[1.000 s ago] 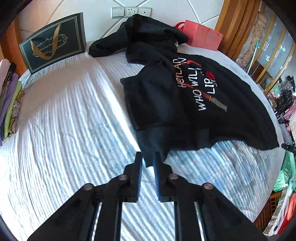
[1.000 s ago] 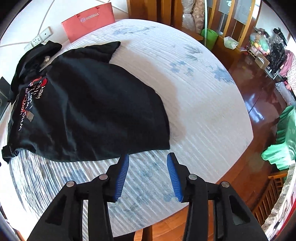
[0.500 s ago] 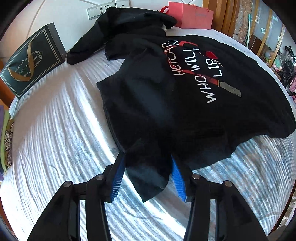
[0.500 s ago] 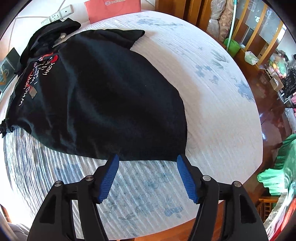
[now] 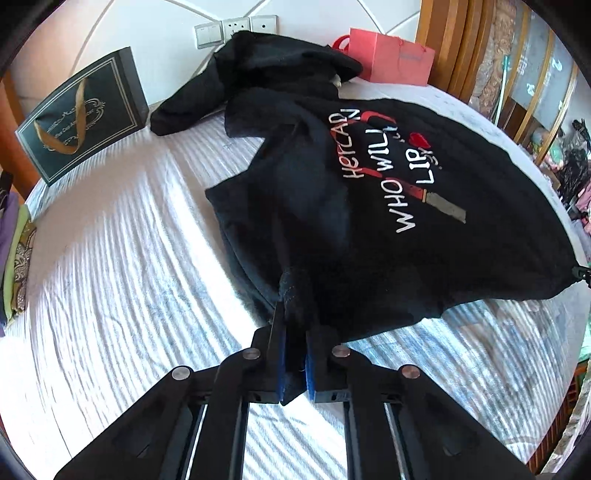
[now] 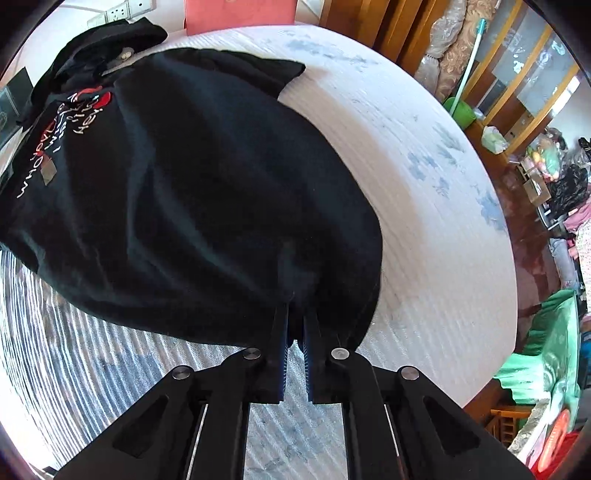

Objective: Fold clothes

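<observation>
So there's a black hoodie spread out on a bed with a white ribbed cover that has faint blue flower prints. The front faces up, with white and red lettering across the chest. The hood end is bunched up toward the headboard wall, right below the wall sockets.

The left gripper has its blue-padded fingers pinched tight on a bunched bit of the hoodie's near edge, with the fabric sticking up out of the fingers in a little lump. The right gripper is doing the same on the hoodie at another spot along its near hem: fingers nearly together with black cloth clamped between the tips and the hem draping over both sides of them. From the left view you can just see a bit of the other gripper at the hoodie's far right corner.

Around the hoodie: a dark green gift bag with a gold ribbon handle leans against the wall to the left of the hood, and a red paper bag stands just to the right of it. A stack of folded fabrics sits at the bed's left edge, well away from the hoodie.
</observation>
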Demonstrator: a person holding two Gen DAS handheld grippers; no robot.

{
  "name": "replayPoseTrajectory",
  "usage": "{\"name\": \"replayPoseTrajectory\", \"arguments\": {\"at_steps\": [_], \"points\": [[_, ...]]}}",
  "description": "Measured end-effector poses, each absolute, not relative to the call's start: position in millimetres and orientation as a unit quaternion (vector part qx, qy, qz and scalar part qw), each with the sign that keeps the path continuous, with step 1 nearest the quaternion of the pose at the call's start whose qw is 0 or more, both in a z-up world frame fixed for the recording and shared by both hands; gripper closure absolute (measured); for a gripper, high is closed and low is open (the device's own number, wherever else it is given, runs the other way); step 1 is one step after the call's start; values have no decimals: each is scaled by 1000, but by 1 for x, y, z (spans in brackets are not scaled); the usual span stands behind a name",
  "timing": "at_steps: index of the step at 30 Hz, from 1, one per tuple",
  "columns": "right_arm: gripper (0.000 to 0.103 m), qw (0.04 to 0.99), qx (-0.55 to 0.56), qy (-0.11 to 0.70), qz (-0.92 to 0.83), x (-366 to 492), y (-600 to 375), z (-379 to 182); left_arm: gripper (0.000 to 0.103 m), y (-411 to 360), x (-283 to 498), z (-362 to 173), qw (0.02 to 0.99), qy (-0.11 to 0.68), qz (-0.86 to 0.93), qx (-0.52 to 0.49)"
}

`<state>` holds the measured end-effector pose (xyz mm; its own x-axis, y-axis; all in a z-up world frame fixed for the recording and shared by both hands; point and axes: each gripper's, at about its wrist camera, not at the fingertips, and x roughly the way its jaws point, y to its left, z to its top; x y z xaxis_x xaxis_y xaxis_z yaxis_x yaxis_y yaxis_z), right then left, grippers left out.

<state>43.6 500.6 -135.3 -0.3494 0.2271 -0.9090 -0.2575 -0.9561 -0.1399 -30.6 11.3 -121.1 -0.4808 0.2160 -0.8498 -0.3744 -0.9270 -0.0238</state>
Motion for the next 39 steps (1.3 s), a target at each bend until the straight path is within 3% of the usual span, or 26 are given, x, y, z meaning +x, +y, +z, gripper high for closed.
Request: {"name": "replayPoseTrajectory", "arguments": {"at_steps": [8,17,19,20,21,24,27,31,39], "points": [[97,167,-506,37,845,99,491,-90,98,-23,40,-71,203,94,869,-440],[95,137,-617,42,774,139,486,-141,97,-31,63,-133,227,137,794,-548],[82,132,-629,42,765,141,489,-141,93,-34,62,-131,233,137,784,-558],[66,134,-629,43,765,141,491,-136,93,-37,59,-124,237,129,786,-557],[58,136,-628,46,765,140,494,-130,90,-39,55,-114,239,119,790,-552],[58,139,-602,52,785,136,504,-99,84,-47,31,-76,238,80,817,-520],[57,143,-564,44,812,109,514,-72,65,-37,-11,-55,227,68,841,-486],[57,133,-521,43,842,47,532,-55,64,-26,-71,-56,201,46,858,-471],[53,95,-511,55,852,-107,569,-70,64,-4,-113,-132,134,-13,840,-526]]}}
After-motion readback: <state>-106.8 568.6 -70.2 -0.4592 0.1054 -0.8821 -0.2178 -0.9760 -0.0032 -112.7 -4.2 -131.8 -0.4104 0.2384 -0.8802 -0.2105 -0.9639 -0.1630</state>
